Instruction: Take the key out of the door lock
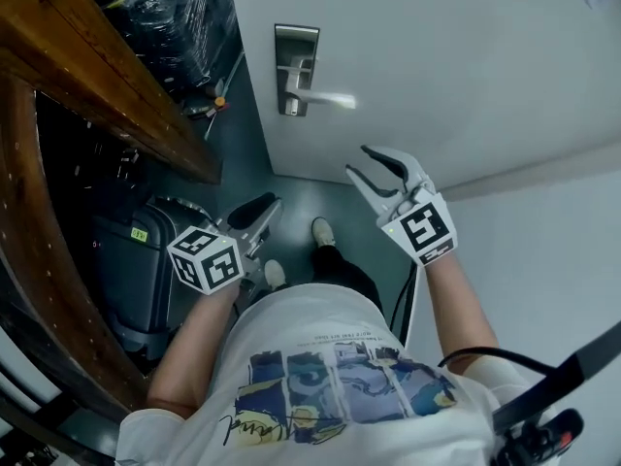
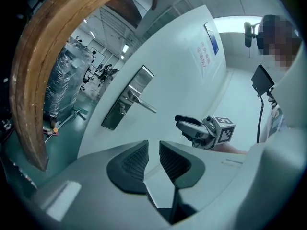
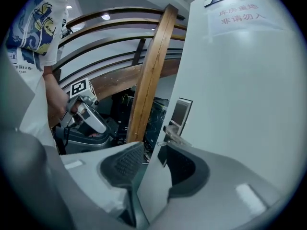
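A steel lock plate (image 1: 295,69) with a lever handle (image 1: 325,99) is fixed to the white door (image 1: 437,56). A small pale piece sits at the keyhole (image 1: 291,109) under the handle; it is too small to tell whether it is the key. My right gripper (image 1: 374,168) hovers in front of the door, to the right of and below the handle, open and empty. My left gripper (image 1: 260,214) hangs lower, near the door's edge, with a narrow gap between its pads and nothing in it. The plate also shows in the left gripper view (image 2: 127,104) and the right gripper view (image 3: 180,113).
A curved wooden beam (image 1: 97,66) runs along the left, close to my left gripper. Below it stands a dark suitcase (image 1: 136,260). Plastic-wrapped goods (image 1: 175,13) lie beyond the door's edge. The person's shoes (image 1: 323,231) stand on the green floor. A white wall (image 1: 543,241) fills the right.
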